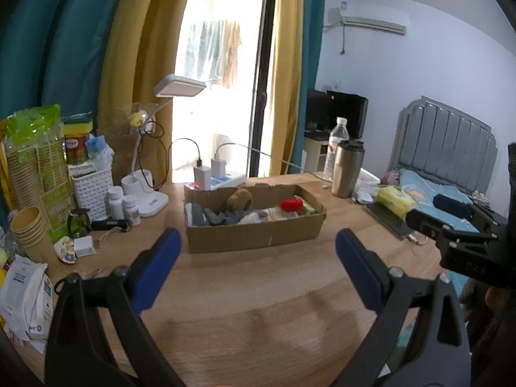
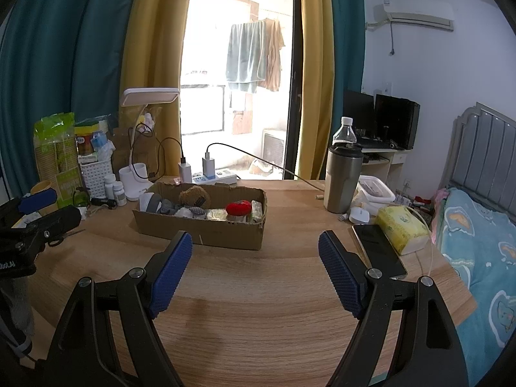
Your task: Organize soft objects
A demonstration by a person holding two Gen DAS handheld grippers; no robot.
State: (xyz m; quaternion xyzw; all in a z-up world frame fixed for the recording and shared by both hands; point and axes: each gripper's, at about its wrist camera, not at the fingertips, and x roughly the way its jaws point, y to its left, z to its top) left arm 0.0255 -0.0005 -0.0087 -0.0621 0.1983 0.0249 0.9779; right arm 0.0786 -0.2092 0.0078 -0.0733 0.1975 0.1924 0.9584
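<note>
A low cardboard box [image 1: 258, 237] [image 2: 206, 230] stands on the wooden table [image 1: 258, 290] [image 2: 258, 290]. In it lie a brown plush bear [image 1: 239, 197] [image 2: 194, 195], grey and white soft items [image 1: 206, 216] [image 2: 158, 206] and a red knitted piece [image 1: 291, 205] [image 2: 238, 208]. My left gripper [image 1: 258, 242] is open and empty, short of the box. My right gripper [image 2: 255, 242] is open and empty, near the box's front right. Each gripper shows at the edge of the other's view, my right one [image 1: 451, 235] and my left one [image 2: 38, 213].
At the left stand paper cups [image 1: 29, 229], a white basket [image 1: 92, 190], pill bottles [image 1: 124, 204] and a desk lamp [image 1: 151, 193]. A power strip [image 2: 213, 177] lies behind the box. A steel tumbler [image 2: 342, 180], water bottle [image 2: 344, 133], phone [image 2: 379, 248] and tissue pack [image 2: 401, 229] stand right. A bed [image 2: 477, 258] adjoins the table.
</note>
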